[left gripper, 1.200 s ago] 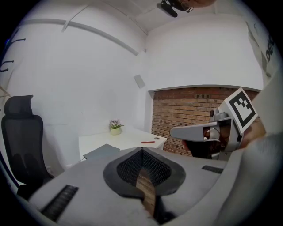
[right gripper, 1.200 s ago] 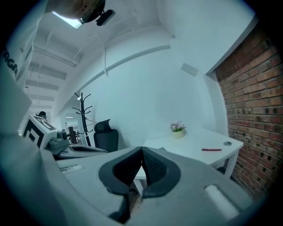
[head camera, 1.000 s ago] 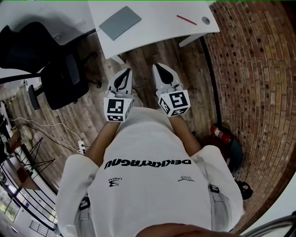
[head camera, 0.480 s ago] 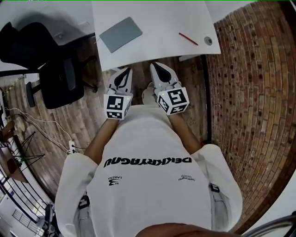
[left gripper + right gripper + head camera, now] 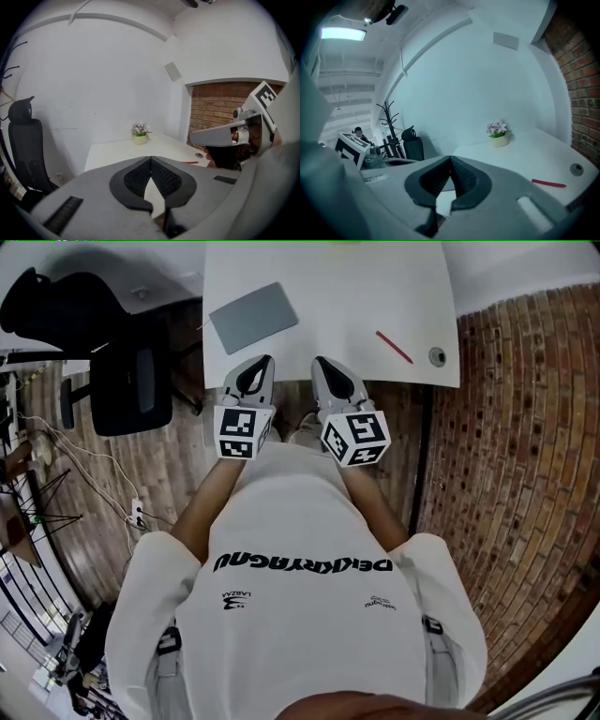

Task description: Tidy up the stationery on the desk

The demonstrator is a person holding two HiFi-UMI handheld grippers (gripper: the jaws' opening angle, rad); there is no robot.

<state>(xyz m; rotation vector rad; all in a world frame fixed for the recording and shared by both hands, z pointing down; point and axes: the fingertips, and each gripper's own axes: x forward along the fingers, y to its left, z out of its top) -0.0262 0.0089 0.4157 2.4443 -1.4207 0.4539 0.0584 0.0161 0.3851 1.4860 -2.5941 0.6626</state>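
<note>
A white desk lies ahead, seen from above in the head view. On it are a grey notebook at the left and a red pen at the right. My left gripper and right gripper are side by side at the desk's near edge, both shut and empty. The left gripper looks across the desk top at the red pen. The right gripper has the red pen to its right.
A small potted flower stands at the desk's far edge by the white wall. A round cable grommet sits near the pen. A black office chair is left of the desk, and a brick wall runs along the right.
The desk has drawn closer and now lies square ahead. Both grippers have moved forward together, from over the wooden floor to the desk's near edge, still shut.
</note>
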